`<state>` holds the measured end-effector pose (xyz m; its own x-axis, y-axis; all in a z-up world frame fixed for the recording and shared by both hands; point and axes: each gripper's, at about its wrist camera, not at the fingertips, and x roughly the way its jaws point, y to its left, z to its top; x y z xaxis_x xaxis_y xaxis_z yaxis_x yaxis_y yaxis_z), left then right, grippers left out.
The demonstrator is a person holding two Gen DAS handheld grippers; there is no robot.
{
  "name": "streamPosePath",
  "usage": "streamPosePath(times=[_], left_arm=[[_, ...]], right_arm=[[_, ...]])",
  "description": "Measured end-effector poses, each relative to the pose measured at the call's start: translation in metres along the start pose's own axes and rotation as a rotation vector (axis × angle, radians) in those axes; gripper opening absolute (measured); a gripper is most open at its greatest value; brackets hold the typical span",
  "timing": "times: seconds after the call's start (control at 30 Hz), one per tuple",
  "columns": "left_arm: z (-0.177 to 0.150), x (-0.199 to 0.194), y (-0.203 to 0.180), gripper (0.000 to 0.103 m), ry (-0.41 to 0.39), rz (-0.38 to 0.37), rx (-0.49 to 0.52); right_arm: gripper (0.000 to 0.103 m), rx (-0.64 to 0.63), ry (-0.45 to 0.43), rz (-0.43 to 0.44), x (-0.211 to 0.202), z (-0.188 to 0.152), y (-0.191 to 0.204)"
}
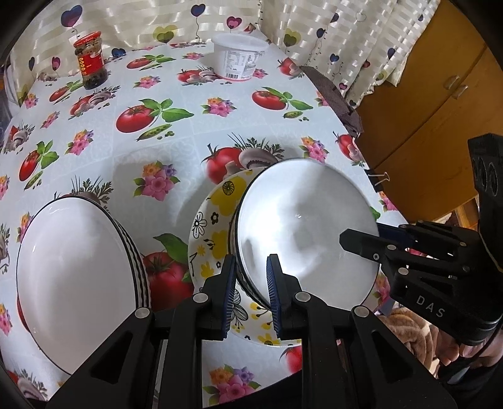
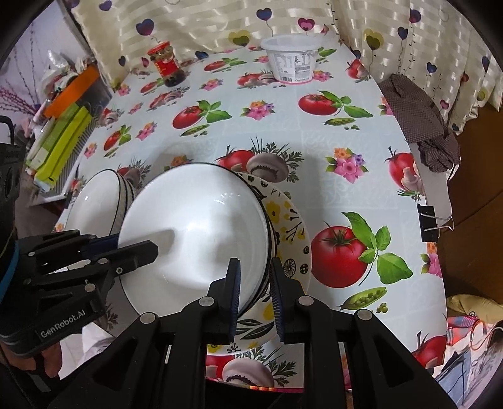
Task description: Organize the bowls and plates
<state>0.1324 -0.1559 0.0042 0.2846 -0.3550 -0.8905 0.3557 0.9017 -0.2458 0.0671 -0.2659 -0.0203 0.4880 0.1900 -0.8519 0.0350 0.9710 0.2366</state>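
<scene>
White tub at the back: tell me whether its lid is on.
On: the white tub shows a closed flat lid on top.

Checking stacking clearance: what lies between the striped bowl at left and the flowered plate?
Only bare tablecloth between striped bowl and flowered plate, seen in the left wrist view; they stand apart.

This is a home, most likely a dining corner or kitchen. A table wears a wipe-clean tablecloth [image 2: 314, 132] printed with tomatoes, mushrooms and flowers, held at its 3 o'clock edge by a binder clip [image 2: 432, 221]. Toward 12 o'clock hang heart-patterned curtains [image 2: 220, 22], with a red-lidded jar of preserves [image 2: 166, 64] at 11 o'clock and a white plastic tub [image 2: 292, 61] beside them. A wooden cupboard [image 1: 433, 103] with small handles stands at 2 o'clock, and boxes and clutter [image 2: 63, 126] pile up at 9 o'clock.
</scene>
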Motion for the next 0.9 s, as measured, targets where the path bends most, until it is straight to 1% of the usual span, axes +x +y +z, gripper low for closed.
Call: streamPosePath(times=[0.07,0.2,0.27,0.4,0.47,0.6,0.67,0.9], left_arm=[[0.000,0.000,0.004,0.022,-0.012,-0.017,-0.018],[-0.001,-0.001,0.004,0.022,-0.026,-0.021,-0.013],[-0.002,-0.002,0.006,0.022,-0.040,-0.034,-0.020],[-0.004,-0.018,0.013,0.022,-0.124,-0.045,-0.039],[-0.003,-0.023,0.013,0.022,-0.151,-0.051,-0.035],[-0.001,-0.013,0.011,0.021,-0.128,-0.061,-0.018],[-0.002,-0.009,0.010,0.020,-0.130,-0.044,-0.011],[-0.004,-0.001,0.010,0.018,-0.121,-0.035,-0.006]], right_arm=[[0.020,0.008,-0.014,0.000,-0.002,0.000,-0.002],[0.020,0.005,-0.035,0.008,-0.006,-0.001,-0.002],[0.020,-0.001,-0.053,0.010,-0.008,-0.003,-0.002],[0.014,-0.001,-0.074,0.010,-0.010,-0.005,-0.004],[0.014,0.008,-0.073,0.018,-0.008,-0.005,-0.006],[0.012,0.005,-0.078,0.014,-0.007,-0.004,-0.007],[0.011,0.016,-0.084,0.025,-0.007,-0.004,-0.010],[0.011,0.016,-0.094,0.030,-0.009,-0.003,-0.009]])
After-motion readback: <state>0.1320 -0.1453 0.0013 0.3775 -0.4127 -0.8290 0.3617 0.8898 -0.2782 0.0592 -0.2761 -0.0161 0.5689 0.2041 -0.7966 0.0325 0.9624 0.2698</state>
